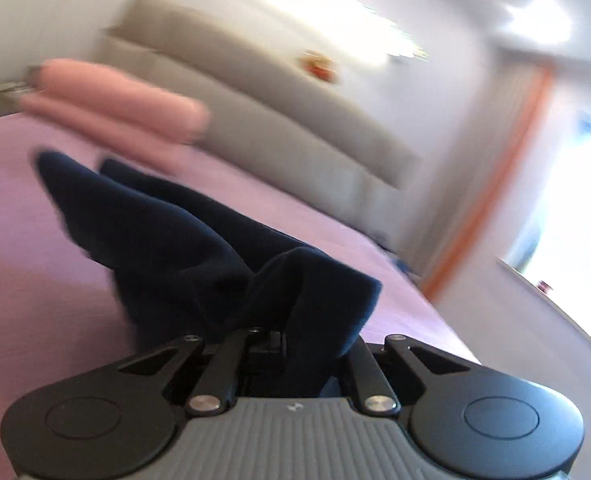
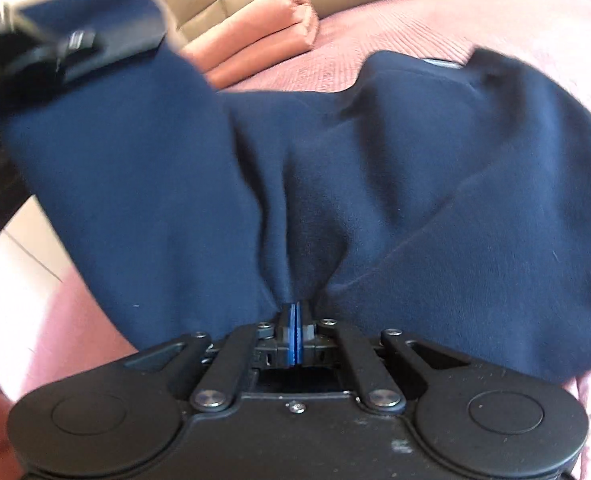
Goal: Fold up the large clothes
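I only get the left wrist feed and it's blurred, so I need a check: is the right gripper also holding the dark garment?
Observer: Yes. In the right wrist view the right gripper is shut, with the navy garment bunched between its fingers.
Operator: Can you see my left gripper from there?
Observer: Yes, the left gripper shows at upper left, against a raised edge of the garment.
Operator: Does any of the cloth rest on the bed?
Observer: The far right part seems to lie on the pink bedspread; the left side is lifted.
Operator: Anything near it?
Observer: A folded pink blanket lies beyond it.
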`<state>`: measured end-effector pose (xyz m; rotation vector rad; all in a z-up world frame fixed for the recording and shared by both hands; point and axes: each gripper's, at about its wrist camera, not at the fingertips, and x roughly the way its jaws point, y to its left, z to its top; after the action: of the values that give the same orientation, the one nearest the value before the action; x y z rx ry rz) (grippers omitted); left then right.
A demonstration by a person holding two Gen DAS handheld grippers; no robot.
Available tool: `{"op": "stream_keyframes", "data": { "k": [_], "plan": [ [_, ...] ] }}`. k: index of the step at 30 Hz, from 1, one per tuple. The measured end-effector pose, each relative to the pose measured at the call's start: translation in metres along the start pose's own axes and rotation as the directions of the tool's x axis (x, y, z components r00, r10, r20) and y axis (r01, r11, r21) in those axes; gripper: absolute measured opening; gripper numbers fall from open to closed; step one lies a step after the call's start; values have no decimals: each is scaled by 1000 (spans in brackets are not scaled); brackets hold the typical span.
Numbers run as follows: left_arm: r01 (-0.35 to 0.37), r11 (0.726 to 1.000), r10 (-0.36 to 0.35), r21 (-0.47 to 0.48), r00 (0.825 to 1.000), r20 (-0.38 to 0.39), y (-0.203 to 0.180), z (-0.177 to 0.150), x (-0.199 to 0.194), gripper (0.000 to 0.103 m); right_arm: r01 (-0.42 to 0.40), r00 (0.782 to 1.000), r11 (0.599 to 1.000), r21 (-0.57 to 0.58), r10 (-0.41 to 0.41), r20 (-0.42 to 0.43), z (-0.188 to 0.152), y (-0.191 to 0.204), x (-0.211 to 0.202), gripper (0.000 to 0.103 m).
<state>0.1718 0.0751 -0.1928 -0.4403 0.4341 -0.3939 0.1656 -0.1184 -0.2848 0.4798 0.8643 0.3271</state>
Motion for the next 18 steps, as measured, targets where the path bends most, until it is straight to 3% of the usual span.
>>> {"op": "stream_keyframes", "data": {
  "k": [4,8,10,11,12,13,15,18],
  "plan": [
    [156,983,-149,98,986,-82,-50,-9,42,6,-76,997,987,144,72,27,10,-30,-20,0],
    [303,947,-282,105,942,-180,-82,-18,81,6,-158,987,931,330,144,66,11,-77,-46,0],
    [323,942,-293,90,925,-243,-93,-27,105,6,-143,989,920,365,123,78,11,-96,-64,0],
    [307,946,-269,101,922,-278,-97,-34,118,6,-107,994,922,372,85,74,11,-105,-73,4],
    [268,954,-215,133,925,-314,-103,-43,131,6,-56,997,925,375,34,67,10,-115,-84,16],
    [223,961,-154,165,923,-352,-106,-54,144,6,-6,998,926,378,-18,61,10,-129,-96,16],
    [157,962,-47,225,902,-430,-109,-79,167,7,64,994,918,390,-94,56,10,-152,-114,16],
    [95,910,107,403,887,-450,-125,-110,176,10,165,977,914,371,-202,63,21,-182,-137,16]
  ]
}}
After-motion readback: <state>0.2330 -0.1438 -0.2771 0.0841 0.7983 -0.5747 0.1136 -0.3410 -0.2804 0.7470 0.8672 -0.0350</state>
